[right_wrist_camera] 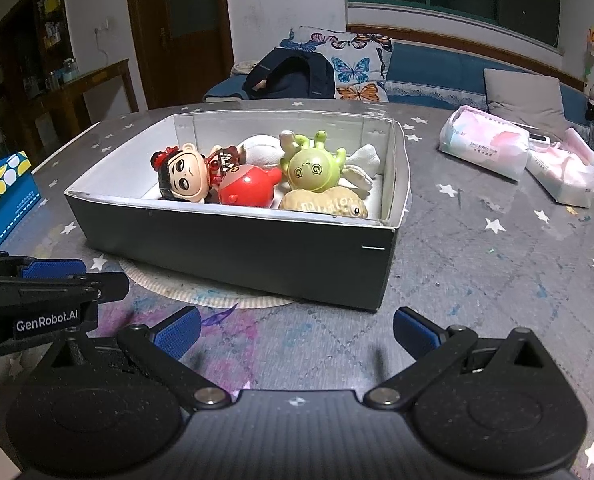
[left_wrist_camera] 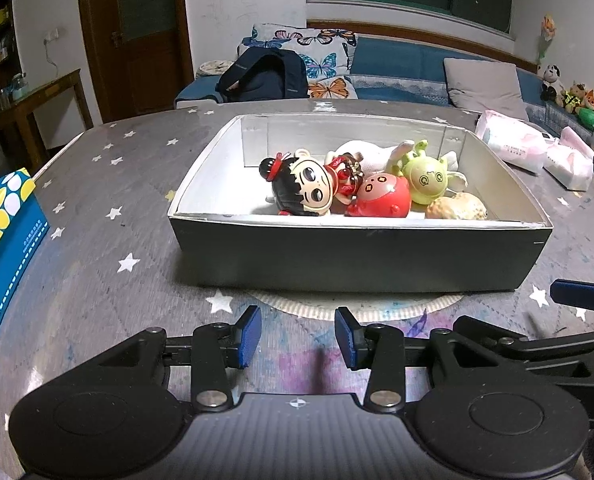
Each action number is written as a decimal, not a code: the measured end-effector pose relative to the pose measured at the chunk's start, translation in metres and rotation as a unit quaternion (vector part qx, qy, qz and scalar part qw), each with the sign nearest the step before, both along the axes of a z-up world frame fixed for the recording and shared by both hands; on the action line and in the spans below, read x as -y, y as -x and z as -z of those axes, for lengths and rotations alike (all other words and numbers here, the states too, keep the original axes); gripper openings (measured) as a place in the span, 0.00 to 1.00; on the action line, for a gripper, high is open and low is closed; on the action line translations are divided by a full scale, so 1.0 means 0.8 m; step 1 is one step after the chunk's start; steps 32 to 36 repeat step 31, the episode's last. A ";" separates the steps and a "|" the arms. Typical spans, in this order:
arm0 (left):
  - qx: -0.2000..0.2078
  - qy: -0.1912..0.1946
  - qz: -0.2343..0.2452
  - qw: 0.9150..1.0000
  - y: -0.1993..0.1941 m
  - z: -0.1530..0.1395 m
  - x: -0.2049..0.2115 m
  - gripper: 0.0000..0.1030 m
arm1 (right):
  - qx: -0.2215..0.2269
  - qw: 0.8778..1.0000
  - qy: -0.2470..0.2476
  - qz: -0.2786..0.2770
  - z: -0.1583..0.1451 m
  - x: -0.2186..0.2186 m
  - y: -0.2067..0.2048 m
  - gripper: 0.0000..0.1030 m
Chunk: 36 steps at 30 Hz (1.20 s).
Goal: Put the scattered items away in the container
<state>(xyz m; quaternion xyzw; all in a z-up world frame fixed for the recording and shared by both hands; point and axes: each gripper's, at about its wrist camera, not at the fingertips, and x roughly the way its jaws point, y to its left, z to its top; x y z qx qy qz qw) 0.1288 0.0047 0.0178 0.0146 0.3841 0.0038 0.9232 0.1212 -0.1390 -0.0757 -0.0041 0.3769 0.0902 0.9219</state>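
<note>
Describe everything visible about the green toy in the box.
The green toy is a round, glossy, plastic-looking figure with a cartoon face of swirl eyes and a small frown, and stubby stalks or limbs sticking up. It lies tilted inside the grey box, toward its right end, leaning against the red round toy, the white plush behind it and the peanut-shaped toy in front. No claw touches it.

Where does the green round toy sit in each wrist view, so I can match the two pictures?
Left wrist view: the green round toy lies in the right half of the box, right of picture centre, behind the red round toy.
Right wrist view: the same toy is near picture centre, close to the box's right wall.
Shared landmark: the red round toy just left of and in front of it.
</note>
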 end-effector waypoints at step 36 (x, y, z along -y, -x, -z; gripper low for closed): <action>-0.004 -0.018 0.005 1.000 -0.027 0.006 0.005 0.33 | -0.016 1.000 0.001 -0.002 0.011 -0.002 -0.023 1.00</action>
